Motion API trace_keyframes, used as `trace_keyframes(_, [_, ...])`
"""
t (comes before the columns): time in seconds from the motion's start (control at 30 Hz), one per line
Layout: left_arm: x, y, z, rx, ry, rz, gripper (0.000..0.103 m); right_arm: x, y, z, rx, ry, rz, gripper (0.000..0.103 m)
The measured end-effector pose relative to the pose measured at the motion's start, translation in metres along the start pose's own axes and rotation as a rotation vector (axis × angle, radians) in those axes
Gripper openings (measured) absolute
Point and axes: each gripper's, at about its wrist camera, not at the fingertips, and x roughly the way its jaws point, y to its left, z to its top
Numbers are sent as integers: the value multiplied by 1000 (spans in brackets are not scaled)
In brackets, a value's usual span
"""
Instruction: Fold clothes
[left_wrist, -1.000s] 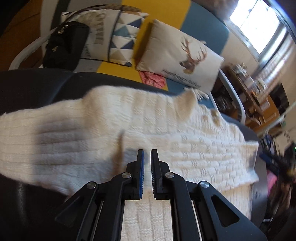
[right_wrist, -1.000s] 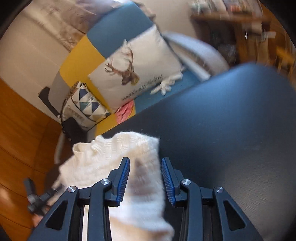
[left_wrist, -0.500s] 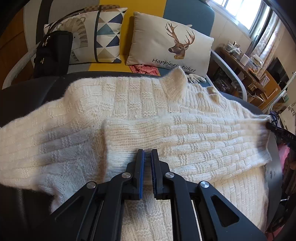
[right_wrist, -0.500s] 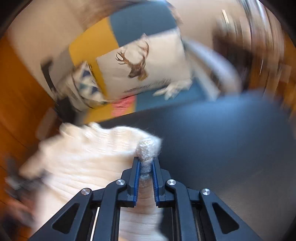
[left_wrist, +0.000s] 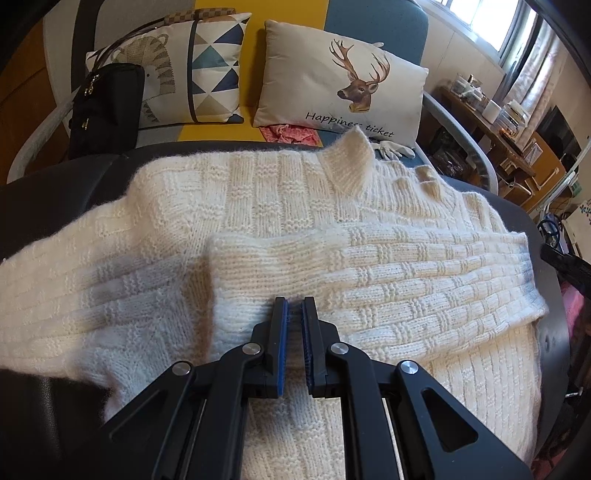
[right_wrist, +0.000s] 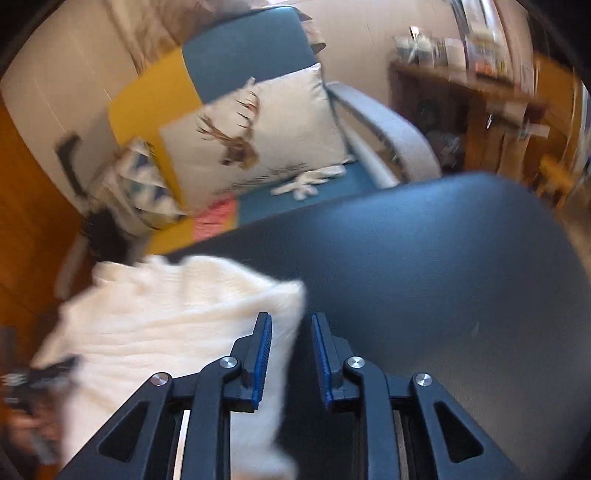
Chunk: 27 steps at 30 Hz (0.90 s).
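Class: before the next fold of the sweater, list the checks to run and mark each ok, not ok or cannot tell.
1. Sleeve lies folded across the sweater: ok.
2. Left gripper freed from the knit: cannot tell; jaws nearly closed.
3. Right gripper open: ok.
4. Right gripper clear of the sweater edge: not ok; knit reaches between its jaws.
5. Collar lying flat: not ok; it sticks up.

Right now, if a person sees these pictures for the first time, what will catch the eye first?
First the cream knitted sweater, spread over the dark table with one sleeve folded across its body. The left tongs hang low over that sleeve, nearly closed; the right tongs are open at the sweater's edge. Behind, a deer cushion stands on a sofa of yellow and blue.
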Motion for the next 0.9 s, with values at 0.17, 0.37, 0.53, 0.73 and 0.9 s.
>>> trace_keyframes(0.17, [-13, -10, 0, -19, -44, -27, 8, -32, -6, -45, 106, 51, 203, 23])
trace_keyframes(0.37, [-8, -63, 0, 63, -20, -101, 8, -29, -34, -104, 516, 24, 541, 28])
trace_keyframes(0.53, [3, -92, -4, 85, 19, -137, 8, -3, -43, -119, 757, -2, 589, 29])
trace_keyframes(0.73, [10, -102, -10, 100, 41, -141, 9, 8, -44, -116, 814, -71, 510, 29])
trace_keyframes(0.9, [13, -109, -10, 113, 40, -163, 11, -14, -26, -96, 569, -164, 287, 9])
